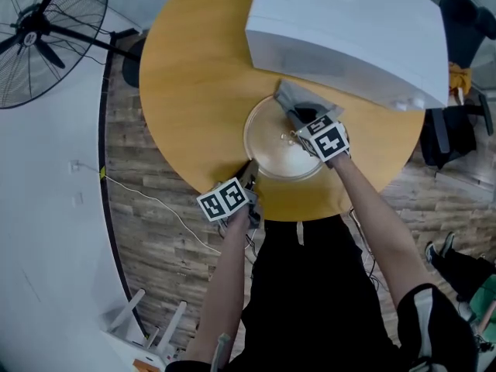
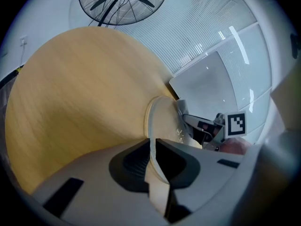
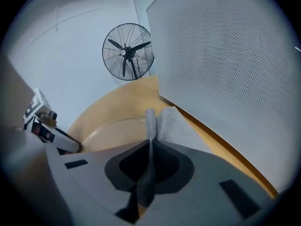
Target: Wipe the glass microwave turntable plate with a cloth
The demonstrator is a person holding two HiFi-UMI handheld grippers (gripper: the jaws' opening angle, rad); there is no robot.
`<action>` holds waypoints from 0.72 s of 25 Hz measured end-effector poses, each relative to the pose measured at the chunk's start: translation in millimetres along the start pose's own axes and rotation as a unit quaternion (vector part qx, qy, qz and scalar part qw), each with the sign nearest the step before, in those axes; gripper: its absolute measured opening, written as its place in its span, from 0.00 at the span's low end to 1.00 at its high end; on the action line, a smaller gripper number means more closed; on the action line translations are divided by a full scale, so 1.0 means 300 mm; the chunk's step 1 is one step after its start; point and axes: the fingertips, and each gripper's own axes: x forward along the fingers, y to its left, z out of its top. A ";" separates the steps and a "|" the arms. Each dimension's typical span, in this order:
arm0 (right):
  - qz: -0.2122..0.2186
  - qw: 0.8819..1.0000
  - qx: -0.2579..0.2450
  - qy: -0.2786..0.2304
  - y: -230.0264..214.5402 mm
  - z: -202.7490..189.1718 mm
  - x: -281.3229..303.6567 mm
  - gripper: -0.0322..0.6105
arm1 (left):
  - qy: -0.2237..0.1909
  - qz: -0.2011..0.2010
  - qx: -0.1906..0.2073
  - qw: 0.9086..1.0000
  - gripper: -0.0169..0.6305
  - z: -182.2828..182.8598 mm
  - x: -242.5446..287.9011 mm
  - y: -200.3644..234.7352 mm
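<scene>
The round glass turntable plate (image 1: 273, 147) lies on the wooden table in front of the microwave. My left gripper (image 1: 249, 175) is at the plate's near-left edge, and in the left gripper view its jaws are shut on the plate's rim (image 2: 153, 126). My right gripper (image 1: 298, 121) hovers over the plate's far right side, shut on a grey cloth (image 1: 293, 97). In the right gripper view the cloth (image 3: 175, 126) runs pinched between the jaws and spreads out ahead, over the plate's far edge (image 3: 117, 128) towards the microwave.
The white microwave (image 1: 349, 29) stands at the back of the round wooden table (image 1: 194, 91), its perforated door (image 3: 235, 65) close to the cloth on the right. A floor fan (image 1: 39, 33) stands off the table at the far left. A white cable lies on the floor.
</scene>
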 end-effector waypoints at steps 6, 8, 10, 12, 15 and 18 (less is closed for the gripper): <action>0.007 1.000 -0.019 -0.003 0.061 0.044 0.043 0.09 | -0.003 0.005 0.008 1.000 0.08 -0.005 -0.001 -0.006; 0.024 0.999 -0.032 0.000 0.117 0.043 0.053 0.09 | -0.002 0.004 0.007 1.000 0.08 -0.004 -0.001 -0.006; 0.045 0.998 -0.053 0.005 0.190 0.031 0.067 0.09 | -0.001 0.004 0.006 1.000 0.08 -0.006 -0.001 -0.003; 0.062 0.995 -0.075 0.012 0.265 0.013 0.078 0.09 | -0.002 0.005 0.007 1.000 0.08 -0.004 -0.002 -0.001; 0.080 0.991 -0.106 0.017 0.361 -0.006 0.081 0.09 | -0.003 0.005 0.007 1.000 0.08 0.001 -0.005 0.000; 0.094 0.989 -0.113 0.020 0.429 -0.037 0.071 0.09 | -0.002 0.006 0.005 1.000 0.08 -0.002 -0.006 0.000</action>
